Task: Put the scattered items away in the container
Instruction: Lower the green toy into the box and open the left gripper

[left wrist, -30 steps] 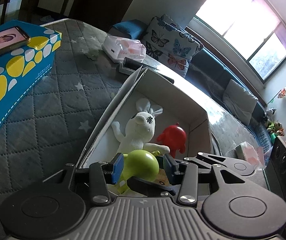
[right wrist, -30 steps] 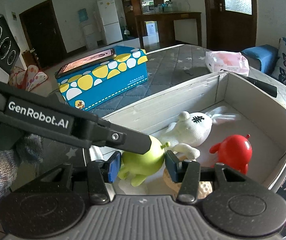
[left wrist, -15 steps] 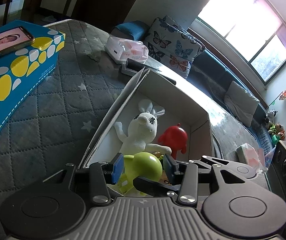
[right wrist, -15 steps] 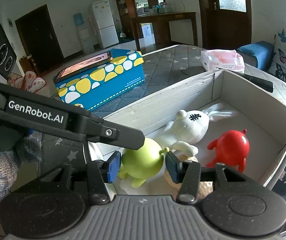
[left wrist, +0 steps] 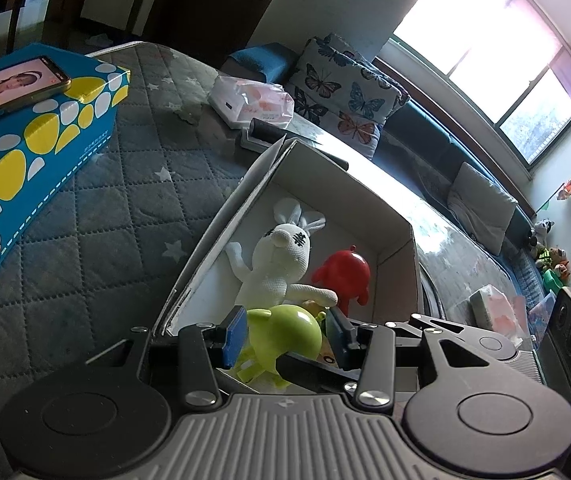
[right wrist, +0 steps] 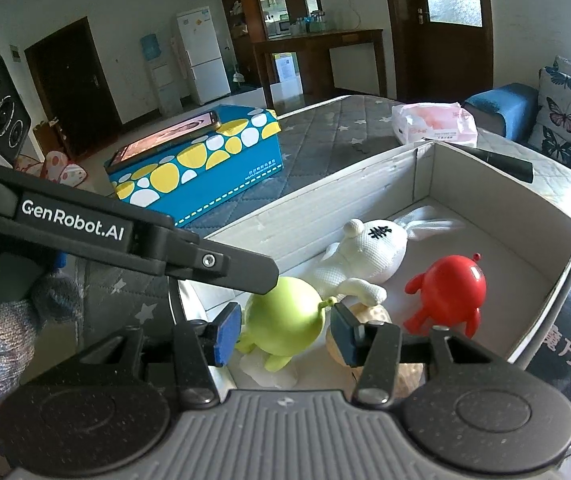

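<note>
1. The glossy lime-green round plastic figure point(right wrist: 285, 312) sits dead centre in the right claw point(right wrist: 285, 335). The claw is narrow, with both blue pads against the figure's sides, so I'd say it's holding.
2. The figure is already inside the white cardboard box point(right wrist: 325, 204), in its near corner, next to the white knitted rabbit point(right wrist: 369, 252).
3. The left claw point(left wrist: 285, 334) reaches over the figure from the left. Its jaws are apart, and I can't tell if it's gripping.
4. So the next move is probably just letting go.
</note>
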Demonstrator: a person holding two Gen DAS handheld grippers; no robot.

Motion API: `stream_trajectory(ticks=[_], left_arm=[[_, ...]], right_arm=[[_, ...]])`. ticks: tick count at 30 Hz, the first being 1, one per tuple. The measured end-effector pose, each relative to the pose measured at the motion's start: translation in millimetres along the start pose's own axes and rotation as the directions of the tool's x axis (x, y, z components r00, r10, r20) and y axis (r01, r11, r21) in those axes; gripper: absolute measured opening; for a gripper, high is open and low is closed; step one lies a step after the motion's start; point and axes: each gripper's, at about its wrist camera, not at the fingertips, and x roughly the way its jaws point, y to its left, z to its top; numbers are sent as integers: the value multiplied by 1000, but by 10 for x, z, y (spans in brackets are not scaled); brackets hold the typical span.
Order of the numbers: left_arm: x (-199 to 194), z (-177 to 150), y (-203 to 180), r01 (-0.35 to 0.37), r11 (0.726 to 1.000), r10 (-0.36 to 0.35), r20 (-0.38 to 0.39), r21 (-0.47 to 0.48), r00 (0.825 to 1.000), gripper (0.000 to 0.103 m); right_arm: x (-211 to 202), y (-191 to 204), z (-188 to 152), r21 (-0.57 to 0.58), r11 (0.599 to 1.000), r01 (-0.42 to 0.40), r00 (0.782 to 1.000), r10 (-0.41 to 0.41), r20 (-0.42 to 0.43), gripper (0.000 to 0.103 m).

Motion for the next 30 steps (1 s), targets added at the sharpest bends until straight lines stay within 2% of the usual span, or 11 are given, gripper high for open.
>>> stream_trajectory(ticks=[15, 17, 18, 19, 30], left_arm=[[-84, -76, -154, 3, 1000, -3, 9, 30, 1000, 46], [-99, -97, -198, 6, 999, -6, 10, 41, 1000, 46], [-108, -109, -222, 8, 999, -9, 11, 46, 1000, 46], [-115, -122, -247, 10, 999, -11, 12, 52, 1000, 46], [-167, -267, -565, 45, 992, -47, 15, 121, 999, 46]], right_arm=[[-204, 31, -102, 22, 1000, 7, 999, -8, 41, 51], [-249, 37, -124, 24, 1000, 14, 999, -15, 48, 52], [-275, 39, -135, 25, 1000, 19, 998, -20, 52, 59], [-299, 42, -148, 25, 999, 25, 998, -27, 56, 61], [-672, 67, -323, 56, 995, 86, 988, -92, 123, 61]])
